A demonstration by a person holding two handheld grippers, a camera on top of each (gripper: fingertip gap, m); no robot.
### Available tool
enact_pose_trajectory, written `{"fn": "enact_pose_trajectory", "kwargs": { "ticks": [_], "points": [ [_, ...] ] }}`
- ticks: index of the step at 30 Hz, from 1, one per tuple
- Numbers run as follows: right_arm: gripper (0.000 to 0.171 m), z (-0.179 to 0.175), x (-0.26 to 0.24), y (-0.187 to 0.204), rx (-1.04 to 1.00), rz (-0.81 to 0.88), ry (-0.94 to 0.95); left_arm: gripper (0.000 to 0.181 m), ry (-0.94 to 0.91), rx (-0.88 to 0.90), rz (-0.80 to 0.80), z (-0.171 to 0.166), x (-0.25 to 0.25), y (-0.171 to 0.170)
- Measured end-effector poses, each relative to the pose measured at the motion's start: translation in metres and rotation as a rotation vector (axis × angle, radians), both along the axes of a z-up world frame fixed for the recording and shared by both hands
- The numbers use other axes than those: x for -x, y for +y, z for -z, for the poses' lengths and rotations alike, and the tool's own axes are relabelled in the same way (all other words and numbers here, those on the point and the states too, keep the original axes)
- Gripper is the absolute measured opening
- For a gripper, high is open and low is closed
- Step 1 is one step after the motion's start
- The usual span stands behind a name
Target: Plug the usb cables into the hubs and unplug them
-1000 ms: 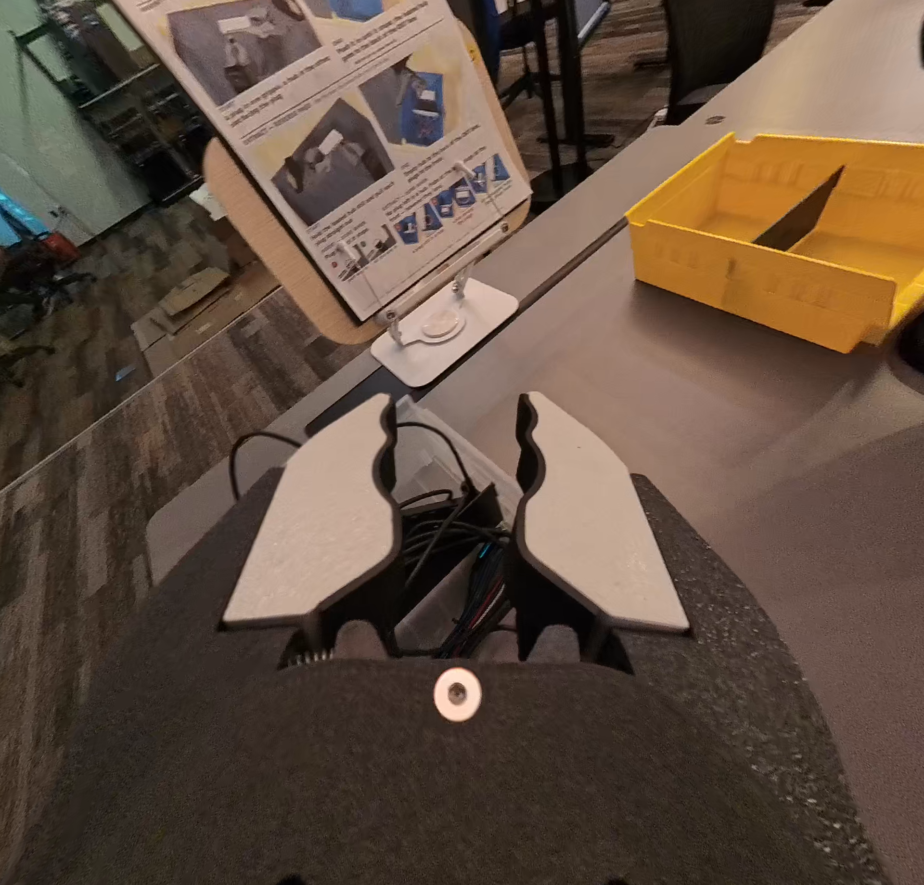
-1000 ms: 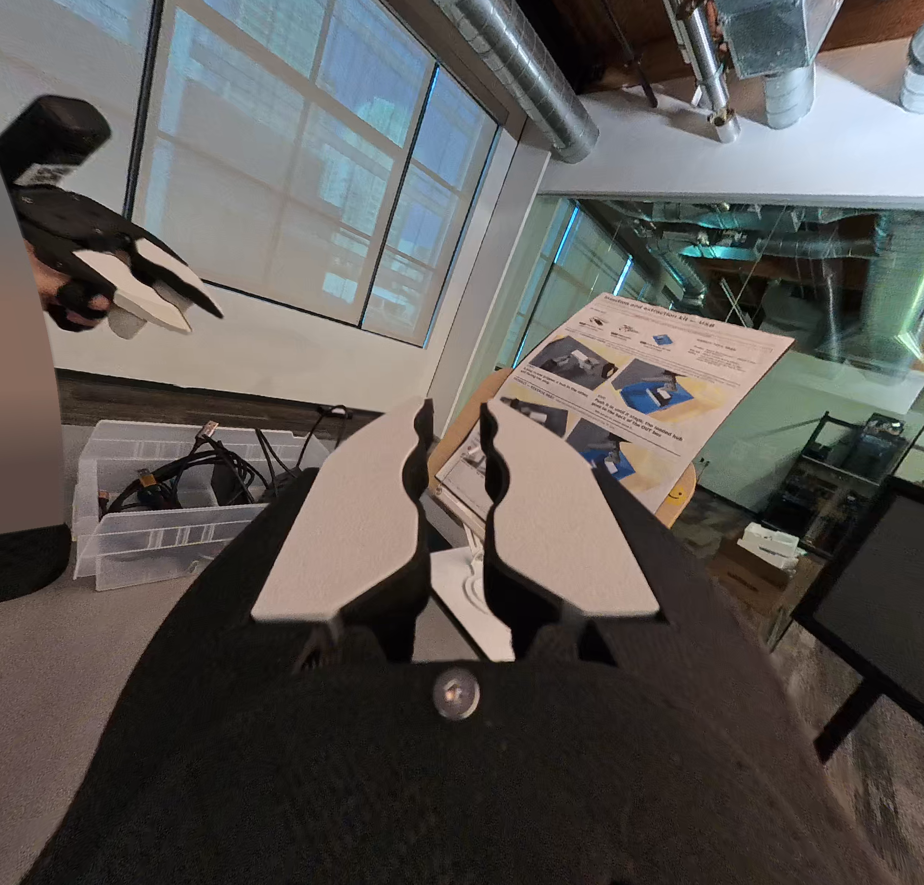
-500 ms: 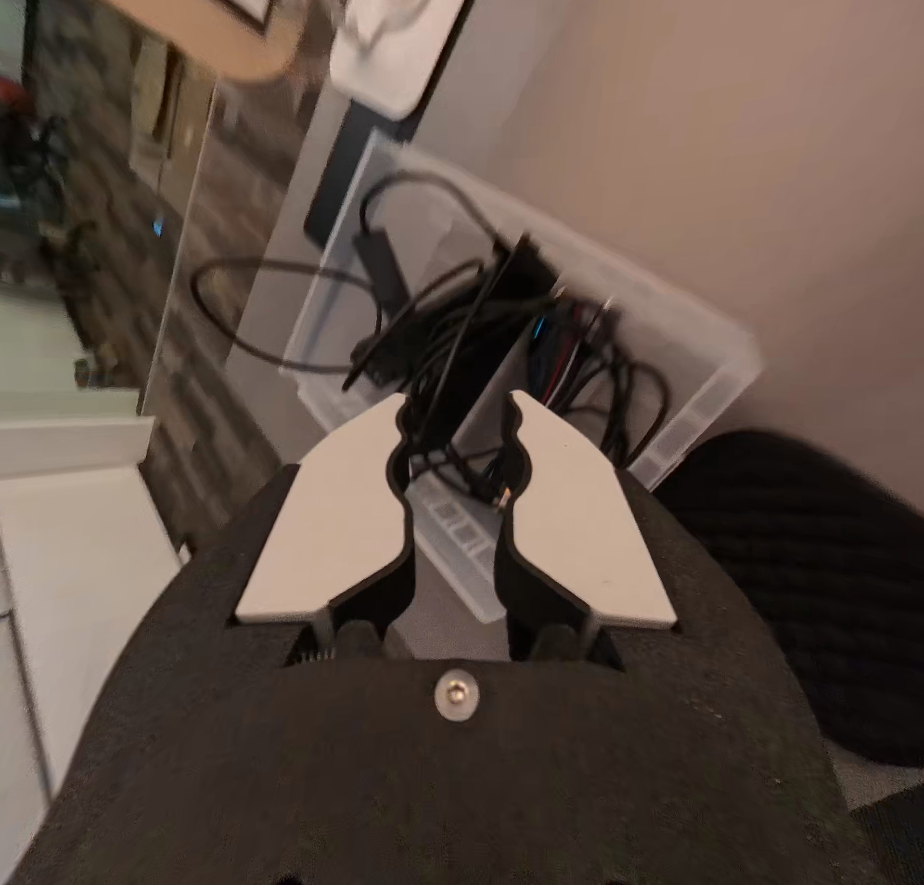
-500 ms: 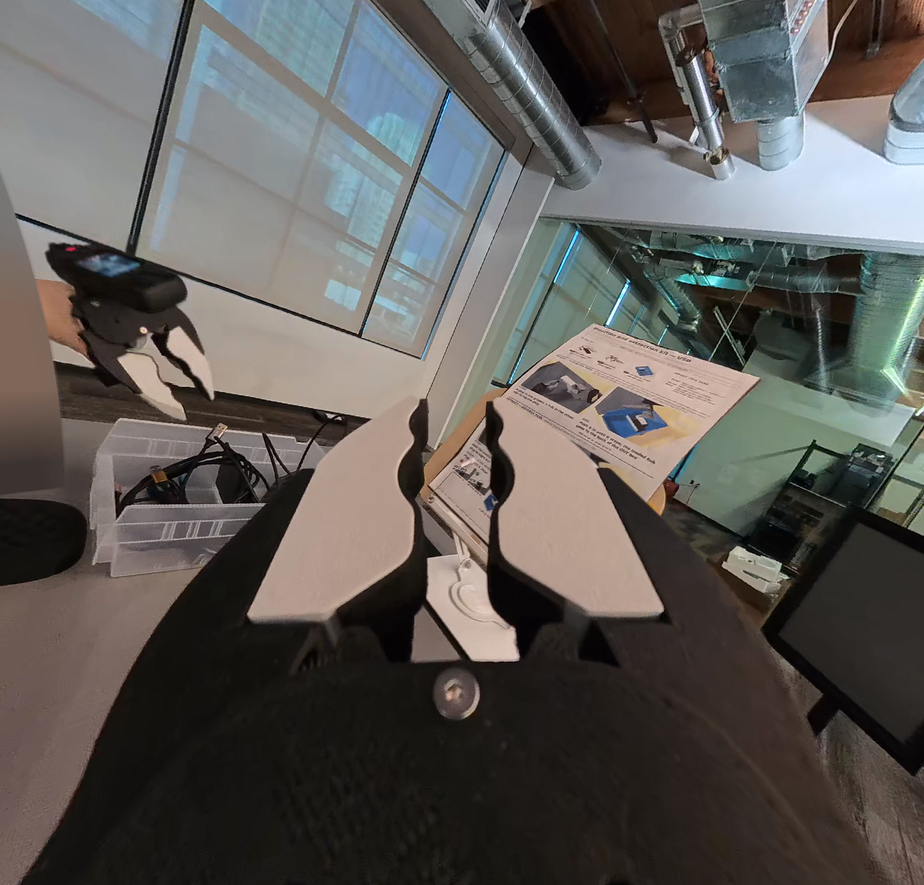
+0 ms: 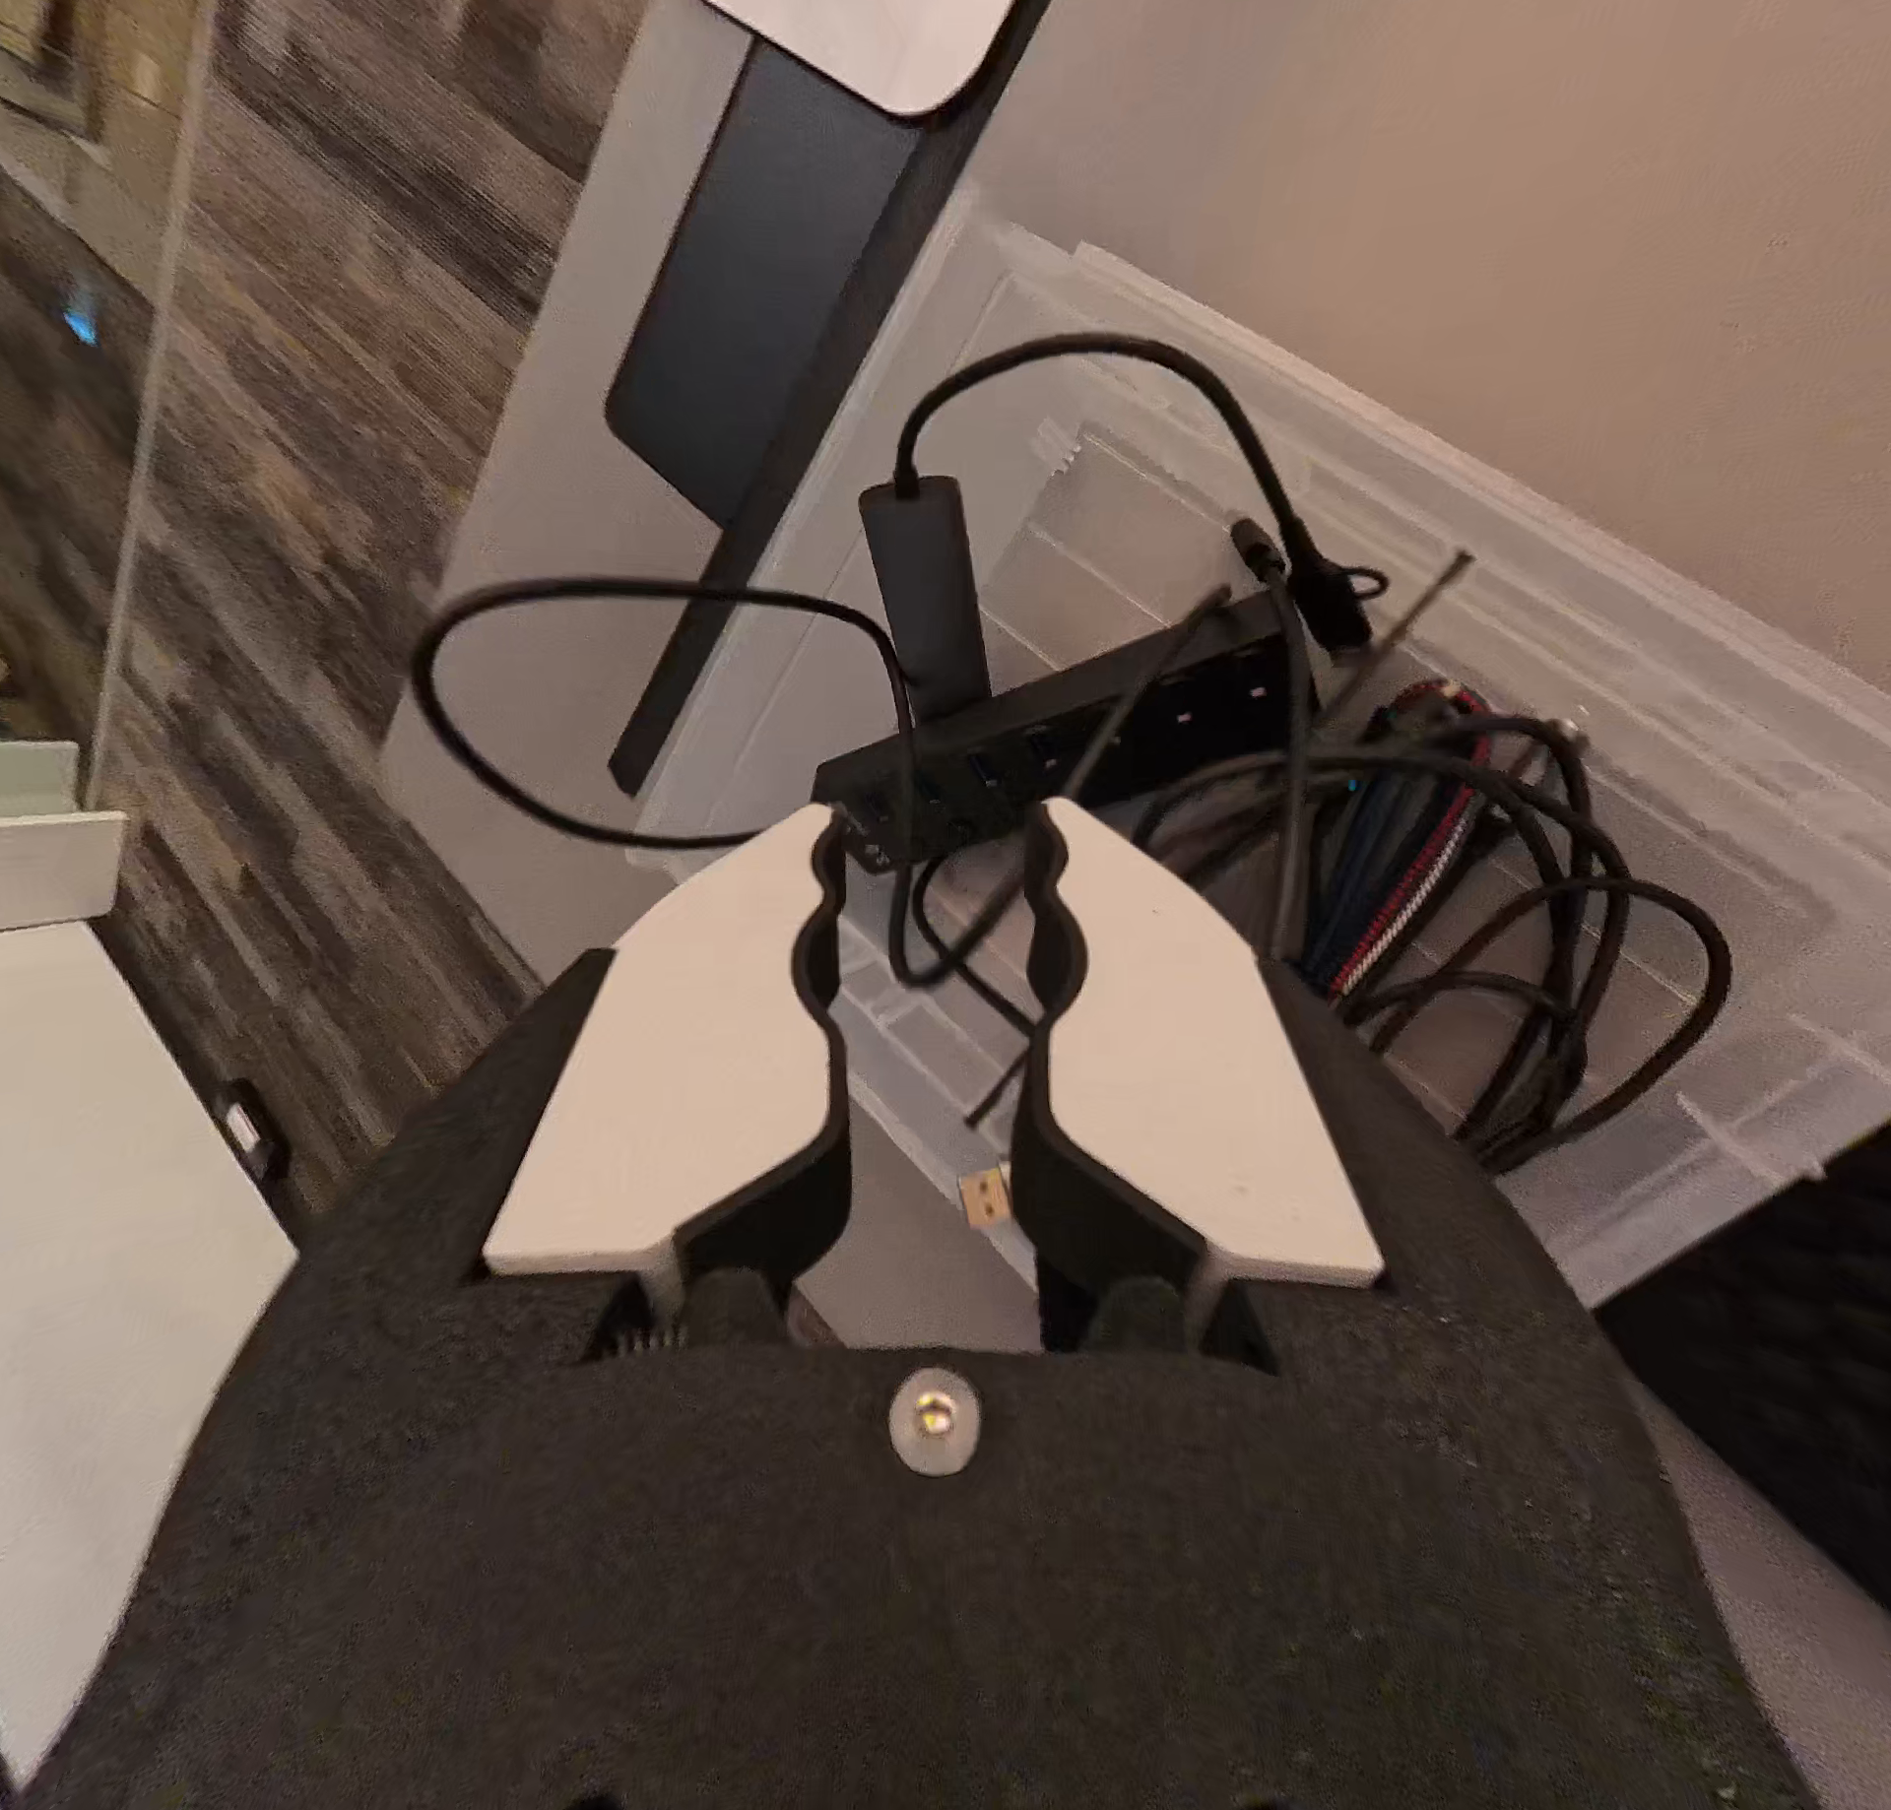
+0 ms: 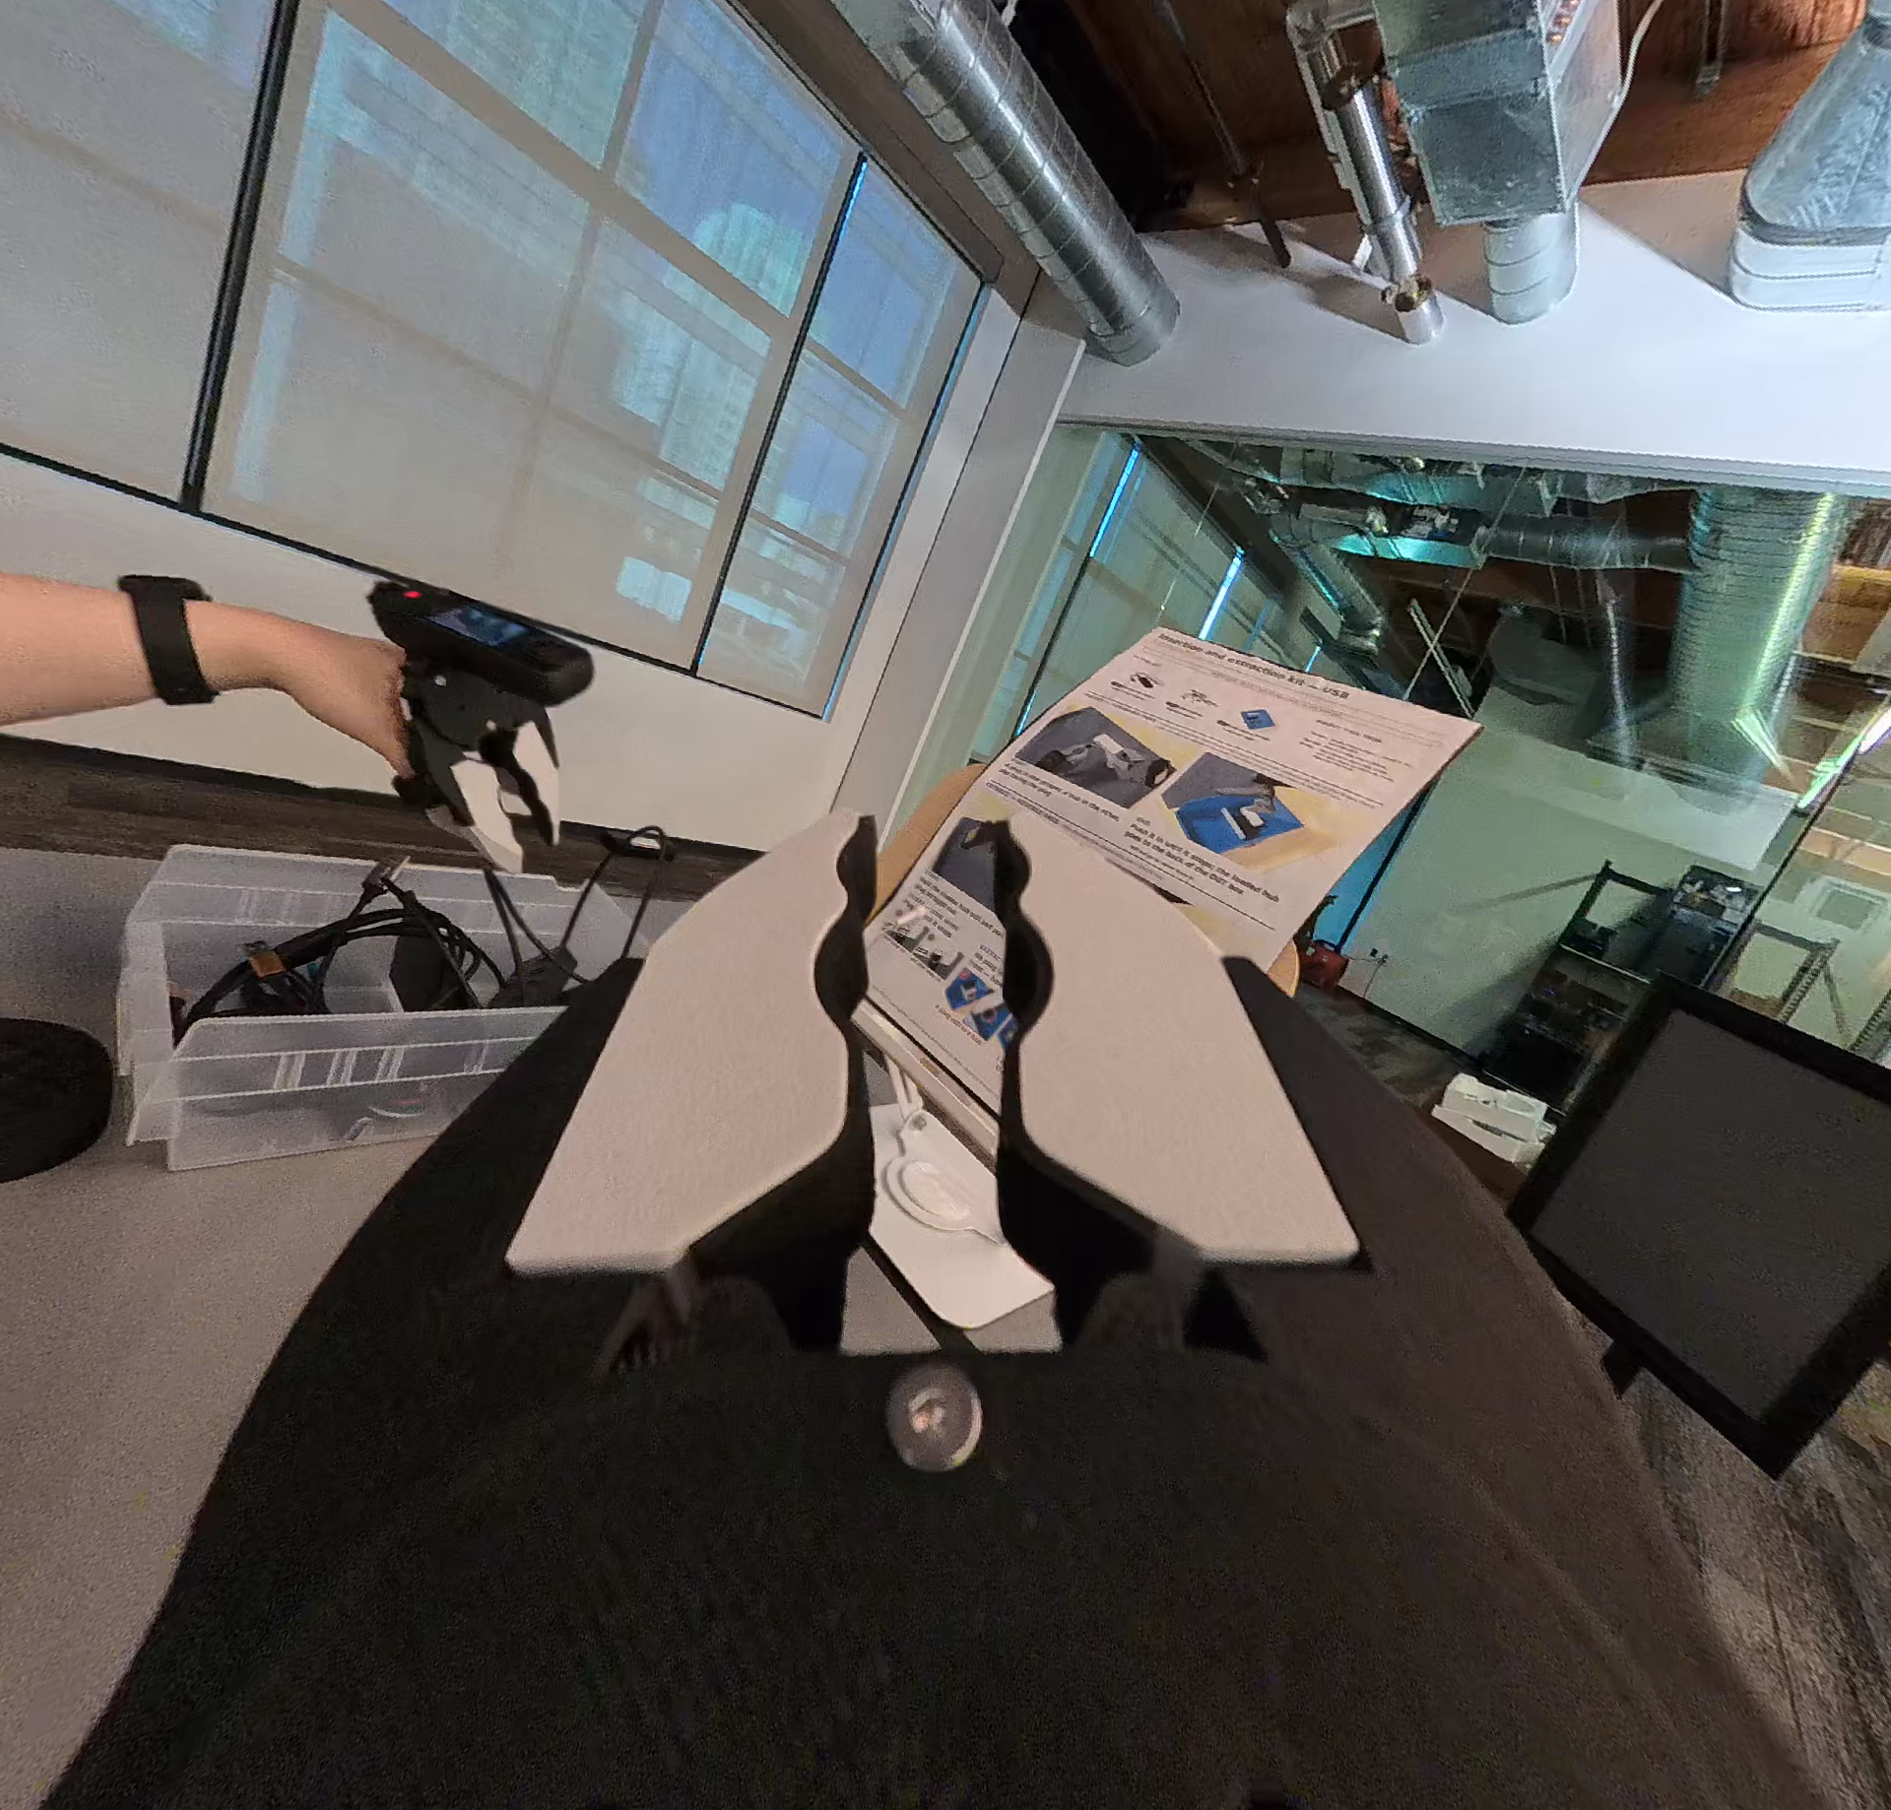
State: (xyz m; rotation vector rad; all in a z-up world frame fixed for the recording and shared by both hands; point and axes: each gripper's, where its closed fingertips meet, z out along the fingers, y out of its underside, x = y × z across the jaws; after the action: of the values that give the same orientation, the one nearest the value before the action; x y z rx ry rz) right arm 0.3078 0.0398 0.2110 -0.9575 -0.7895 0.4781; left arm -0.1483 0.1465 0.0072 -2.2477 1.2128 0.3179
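A clear plastic bin (image 5: 1688, 738) on the grey table holds two black USB hubs and a tangle of cables. The long black hub (image 5: 1074, 738) lies across the bin; a slimmer dark hub (image 5: 921, 595) leans on it. Black, blue and red braided cables (image 5: 1433, 901) are coiled at the right. A loose USB plug (image 5: 984, 1198) shows between my fingers. My left gripper (image 5: 936, 830) is open and empty, just above the long hub's end. It also shows in the right wrist view (image 6: 512, 820), over the bin (image 6: 307, 1065). My right gripper (image 6: 931, 840) is open, empty, raised away from the bin.
An instruction sheet on a wooden stand (image 6: 1207, 799) with a white base (image 6: 952, 1239) stands behind the bin. A dark monitor (image 6: 1719, 1219) is at the right. A black round object (image 6: 41, 1096) lies left of the bin. The table edge and floor (image 5: 307, 533) are close by. My hands' fingertips stand some 50 cm from each other.
My left gripper has swung from facing the stand and a yellow bin down toward the clear bin and come close over the hubs. My right gripper has stayed nearly still.
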Motion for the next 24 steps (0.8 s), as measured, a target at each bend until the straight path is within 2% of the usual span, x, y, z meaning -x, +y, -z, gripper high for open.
{"fn": "enact_pose_trajectory", "kwargs": {
  "ticks": [4,8,11,13,15,18,22,24],
  "points": [
    [0.023,0.004,-0.005,0.009,0.015,0.031,-0.009,0.032,-0.04,0.099,0.006,0.032,-0.033,0.033],
    [0.023,0.009,-0.014,0.018,0.028,0.079,-0.023,0.034,-0.041,0.037,-0.021,0.056,-0.043,0.065],
    [0.022,0.01,-0.02,0.022,0.032,0.102,-0.02,0.041,-0.099,0.112,-0.066,0.073,-0.044,0.071],
    [0.023,0.009,-0.024,0.023,0.035,0.105,-0.011,0.034,-0.056,0.094,-0.068,0.077,-0.039,0.078],
    [0.022,0.009,-0.026,0.024,0.039,0.102,-0.001,0.039,0.008,0.069,-0.102,0.076,-0.033,0.084],
    [0.023,0.009,-0.028,0.025,0.045,0.1,0.003,0.034,0.089,0.03,-0.117,0.08,-0.026,0.087],
    [0.022,0.007,-0.029,0.022,0.037,0.1,0.005,0.037,0.099,0.065,-0.182,0.096,-0.02,0.085],
    [0.022,0.007,-0.029,0.022,0.036,0.099,0.004,0.031,0.116,0.064,-0.183,0.101,-0.019,0.087]
  ]
}}
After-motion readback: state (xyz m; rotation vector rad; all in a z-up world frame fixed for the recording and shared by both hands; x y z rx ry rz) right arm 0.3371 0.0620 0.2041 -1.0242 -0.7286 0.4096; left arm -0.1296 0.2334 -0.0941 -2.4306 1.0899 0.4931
